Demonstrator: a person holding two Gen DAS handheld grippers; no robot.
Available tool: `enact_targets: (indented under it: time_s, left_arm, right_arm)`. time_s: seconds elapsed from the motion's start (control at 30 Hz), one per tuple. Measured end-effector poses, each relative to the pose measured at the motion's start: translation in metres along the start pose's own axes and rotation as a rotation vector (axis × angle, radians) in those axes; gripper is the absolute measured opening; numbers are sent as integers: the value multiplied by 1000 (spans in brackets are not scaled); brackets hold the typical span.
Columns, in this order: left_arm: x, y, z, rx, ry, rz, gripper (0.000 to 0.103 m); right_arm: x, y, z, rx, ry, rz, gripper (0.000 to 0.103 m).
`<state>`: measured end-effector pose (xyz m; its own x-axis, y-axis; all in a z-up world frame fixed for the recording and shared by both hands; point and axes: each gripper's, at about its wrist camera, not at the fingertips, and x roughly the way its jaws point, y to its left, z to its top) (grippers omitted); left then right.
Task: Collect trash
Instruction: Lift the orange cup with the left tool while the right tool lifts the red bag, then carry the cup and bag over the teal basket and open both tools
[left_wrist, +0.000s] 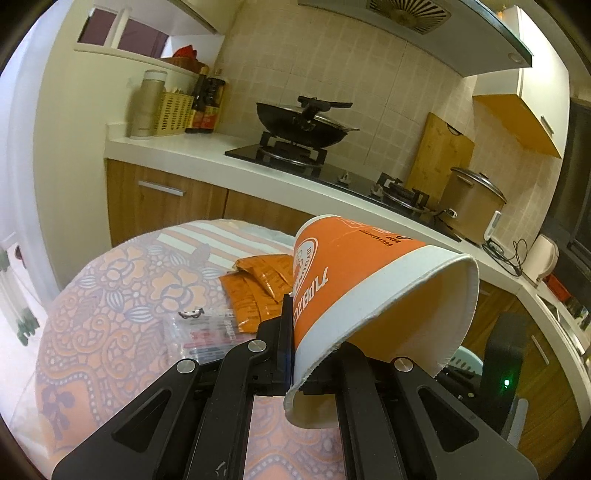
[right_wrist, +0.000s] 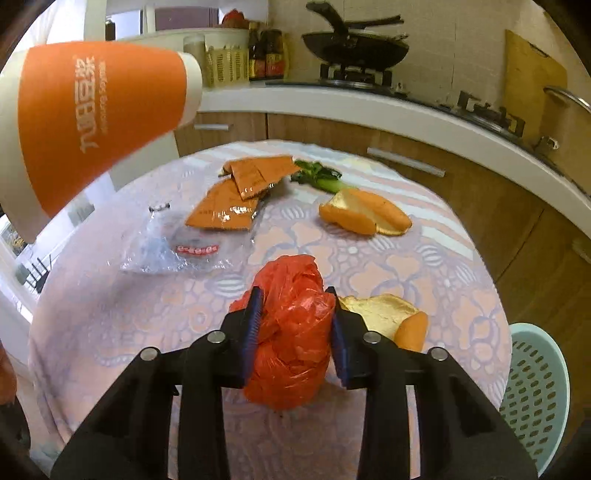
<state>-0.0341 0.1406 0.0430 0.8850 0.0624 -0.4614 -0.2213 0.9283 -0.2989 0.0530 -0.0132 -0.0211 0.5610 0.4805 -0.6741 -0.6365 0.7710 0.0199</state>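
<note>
- Above the round cloth-covered surface (right_wrist: 424, 266), the left tongs (left_wrist: 291, 332) are clamped tight on the rim of an orange paper cup (left_wrist: 369, 288), held tipped on its side.
- Right tongs (right_wrist: 295, 325) pinch a crumpled red plastic bag (right_wrist: 291, 332) between blue pads (right_wrist: 253, 325) — jaws part-way closed on it.
- Beyond lie orange sachets (right_wrist: 240, 192), a clear wrapper (right_wrist: 173, 247), peel pieces (right_wrist: 365, 214) and a green stalk (right_wrist: 317, 175).

Orange paper cup (right_wrist: 99, 122): wide end cut off at the right wrist view's left edge. Left gripper (left_wrist: 295, 354): right finger hidden behind cup wall. Red plastic bag (right_wrist: 291, 332): flanks covered by blue pads (right_wrist: 255, 325). Clear wrapper (left_wrist: 207, 332): print blurred, unreadable. Peel piece (right_wrist: 391, 321): partly behind right finger. Basket (right_wrist: 535, 391), possibly a bin: cropped at frame edge.
</note>
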Motion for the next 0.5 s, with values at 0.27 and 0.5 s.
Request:
enact_targets:
  time_s: [0.27, 0.5]
  left_arm:
    - [-1, -8, 9, -9, -18, -24, 0]
    - [17, -55, 14, 69, 0, -112, 0]
  right_arm:
    - [-68, -26, 20, 105, -174, 56, 25]
    - [-116, -82, 24, 199, -267, -59, 25]
